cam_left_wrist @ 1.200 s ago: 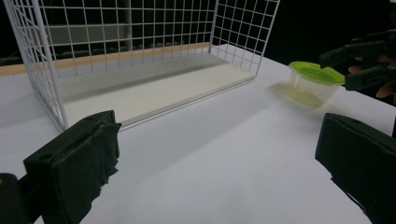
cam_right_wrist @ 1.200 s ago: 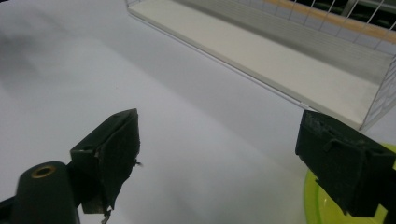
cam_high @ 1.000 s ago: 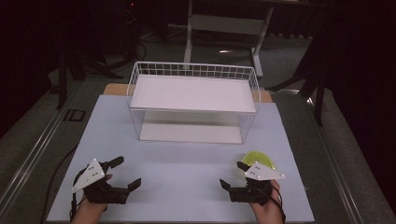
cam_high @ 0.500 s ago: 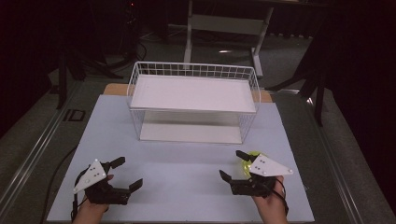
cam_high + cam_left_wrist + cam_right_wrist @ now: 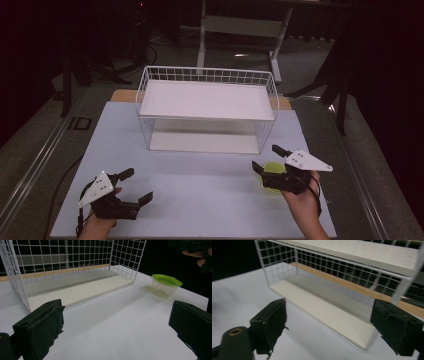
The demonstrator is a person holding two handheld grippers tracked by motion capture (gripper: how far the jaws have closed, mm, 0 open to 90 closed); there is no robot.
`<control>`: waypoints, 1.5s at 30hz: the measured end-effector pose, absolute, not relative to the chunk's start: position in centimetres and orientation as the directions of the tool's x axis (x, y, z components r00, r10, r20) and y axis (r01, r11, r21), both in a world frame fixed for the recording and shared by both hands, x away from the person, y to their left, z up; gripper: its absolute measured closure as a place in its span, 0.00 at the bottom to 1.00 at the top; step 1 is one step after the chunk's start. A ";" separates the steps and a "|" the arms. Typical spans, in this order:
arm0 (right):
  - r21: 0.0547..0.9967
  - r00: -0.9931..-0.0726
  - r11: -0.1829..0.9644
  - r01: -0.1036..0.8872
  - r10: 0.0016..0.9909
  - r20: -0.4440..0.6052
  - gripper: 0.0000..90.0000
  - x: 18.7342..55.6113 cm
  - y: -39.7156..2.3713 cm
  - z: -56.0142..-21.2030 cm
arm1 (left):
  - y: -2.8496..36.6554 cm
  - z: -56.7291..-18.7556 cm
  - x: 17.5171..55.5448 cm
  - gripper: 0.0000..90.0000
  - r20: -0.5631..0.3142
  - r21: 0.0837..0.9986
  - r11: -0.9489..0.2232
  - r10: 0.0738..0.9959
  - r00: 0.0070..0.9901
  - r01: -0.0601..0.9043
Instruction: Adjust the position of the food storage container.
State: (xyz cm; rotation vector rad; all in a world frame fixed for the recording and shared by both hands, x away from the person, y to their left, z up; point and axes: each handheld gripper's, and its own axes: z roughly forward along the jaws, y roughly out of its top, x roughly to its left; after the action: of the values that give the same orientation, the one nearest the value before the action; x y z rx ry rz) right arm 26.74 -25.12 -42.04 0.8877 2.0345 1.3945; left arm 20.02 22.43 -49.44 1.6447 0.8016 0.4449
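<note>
My right tool point(image 5: 268, 159), jaws apart, hovers over the green-lidded container point(image 5: 166, 285) on the tabletop point(image 5: 200, 190) before the wire rack point(image 5: 207, 112); my left tool point(image 5: 136, 186) waits, jaws apart.

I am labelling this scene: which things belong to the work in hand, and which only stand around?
In the job: green-lidded container, right gripper open above it, white wire shelf rack.
Standing around: left gripper open and idle, metal stand behind the table.
</note>
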 end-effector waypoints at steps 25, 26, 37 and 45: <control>0.877 -0.391 0.212 0.431 0.920 -0.031 0.73 28.7 -32.5 -46.0 | 22.4 -49.5 20.1 0.01 -0.144 0.963 -0.063 0.705 0.694 0.264; 0.872 -0.381 0.217 0.438 0.924 -0.039 0.76 28.7 -32.8 -46.2 | 22.4 -49.5 20.1 0.01 -0.147 0.962 -0.061 0.705 0.693 0.266; 0.798 -0.352 0.233 0.556 0.935 -0.028 1.00 28.3 -35.6 -49.1 | 22.3 -49.6 20.2 0.01 -0.145 0.961 -0.068 0.704 0.696 0.269; 0.766 -0.354 0.227 0.601 0.935 0.000 1.00 27.7 -36.2 -50.8 | 22.2 -49.5 20.1 0.01 -0.141 0.961 -0.073 0.702 0.698 0.267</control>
State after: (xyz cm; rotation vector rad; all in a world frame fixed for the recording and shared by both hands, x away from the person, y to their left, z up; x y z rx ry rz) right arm 27.73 -36.22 -50.80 1.4099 2.0404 0.9518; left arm 20.10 22.24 -49.53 1.6506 0.7959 0.4296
